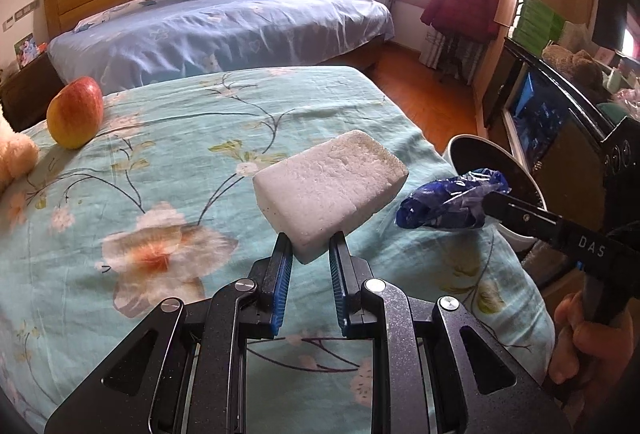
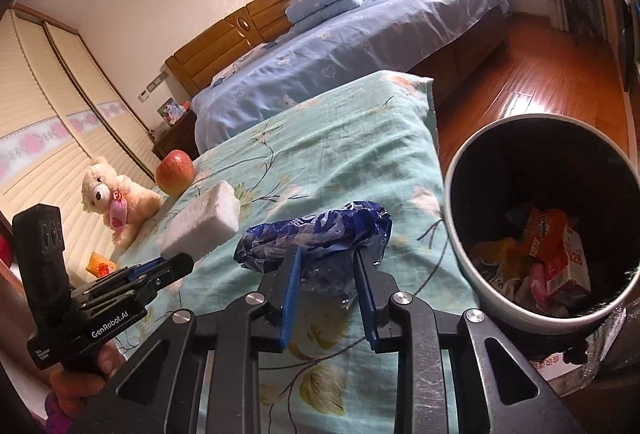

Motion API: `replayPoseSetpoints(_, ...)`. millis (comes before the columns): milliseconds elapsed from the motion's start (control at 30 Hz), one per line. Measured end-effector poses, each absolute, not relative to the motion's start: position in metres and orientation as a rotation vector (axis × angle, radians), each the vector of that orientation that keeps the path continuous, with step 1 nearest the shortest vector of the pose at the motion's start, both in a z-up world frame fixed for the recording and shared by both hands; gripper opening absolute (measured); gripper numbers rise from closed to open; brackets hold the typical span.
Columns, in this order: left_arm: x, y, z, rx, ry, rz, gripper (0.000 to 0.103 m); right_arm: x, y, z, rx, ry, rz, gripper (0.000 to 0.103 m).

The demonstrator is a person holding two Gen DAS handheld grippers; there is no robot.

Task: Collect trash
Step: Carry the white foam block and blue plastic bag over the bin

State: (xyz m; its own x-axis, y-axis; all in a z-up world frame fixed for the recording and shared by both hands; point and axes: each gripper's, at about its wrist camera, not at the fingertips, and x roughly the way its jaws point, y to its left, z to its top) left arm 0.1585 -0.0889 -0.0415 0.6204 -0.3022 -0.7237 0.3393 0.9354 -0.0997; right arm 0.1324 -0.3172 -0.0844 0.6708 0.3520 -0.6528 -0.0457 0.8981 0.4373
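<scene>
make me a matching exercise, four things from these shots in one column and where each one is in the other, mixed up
Things:
1. white foam block
2. blue plastic wrapper
3. apple
4. orange packet

Places:
A. inside the trash bin
B. gripped in the right claw
C. resting on the floral bedspread, near the teddy bear
D. gripped in the left claw

Pairs: 1-D, 2-B, 3-C, 4-A

My bed (image 2: 352,138) had a teal floral cover. An apple (image 2: 175,172) and a teddy bear (image 2: 116,198) sat near its left edge, with a small orange-yellow item (image 2: 100,266) just beside the bear. The trash bin (image 2: 480,274) stood on the wooden floor (image 2: 540,90) off the right edge.
</scene>
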Motion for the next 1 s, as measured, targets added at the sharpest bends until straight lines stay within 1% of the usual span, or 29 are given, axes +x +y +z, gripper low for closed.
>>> replayPoseSetpoints(433, 0.152, -0.120, -0.041, 0.066, 0.831, -0.446, 0.018, 0.114, -0.348, -0.078, 0.415, 0.783, 0.161, 0.026)
replayPoseSetpoints(633, 0.154, -0.122, -0.045, 0.063, 0.843, -0.443, 0.018, 0.109, -0.347, -0.082, 0.401, 0.799, 0.169, 0.027)
replayPoseSetpoints(667, 0.153, -0.120, -0.046, 0.062, 0.845, -0.441, 0.018, 0.108, -0.344, -0.082, 0.380, 0.798, 0.163, 0.033)
replayPoseSetpoints(733, 0.154, -0.116, -0.048, 0.057, 0.851, -0.434, 0.018, 0.109, -0.337, -0.082, 0.332, 0.818, 0.202, 0.048)
replayPoseSetpoints(767, 0.155, -0.114, -0.048, 0.055, 0.853, -0.431, 0.018, 0.110, -0.334, -0.081, 0.308, 0.826, 0.230, 0.067)
replayPoseSetpoints(800, 0.155, -0.110, -0.049, 0.052, 0.854, -0.424, 0.018, 0.111, -0.330, -0.079, 0.258, 0.830, 0.256, 0.078)
replayPoseSetpoints(833, 0.156, -0.108, -0.049, 0.049, 0.855, -0.421, 0.018, 0.112, -0.325, -0.077, 0.194, 0.834, 0.273, 0.081)
replayPoseSetpoints(933, 0.157, -0.102, -0.052, 0.031, 0.863, -0.413, 0.018, 0.121, -0.316, -0.072, 0.013, 0.838, 0.311, 0.083)
replayPoseSetpoints(967, 0.158, -0.101, -0.053, 0.028, 0.866, -0.412, 0.018, 0.125, -0.314, -0.073, -0.013, 0.847, 0.330, 0.088)
replayPoseSetpoints(1000, 0.158, -0.101, -0.054, 0.027, 0.868, -0.411, 0.018, 0.134, -0.312, -0.074, -0.048, 0.866, 0.359, 0.091)
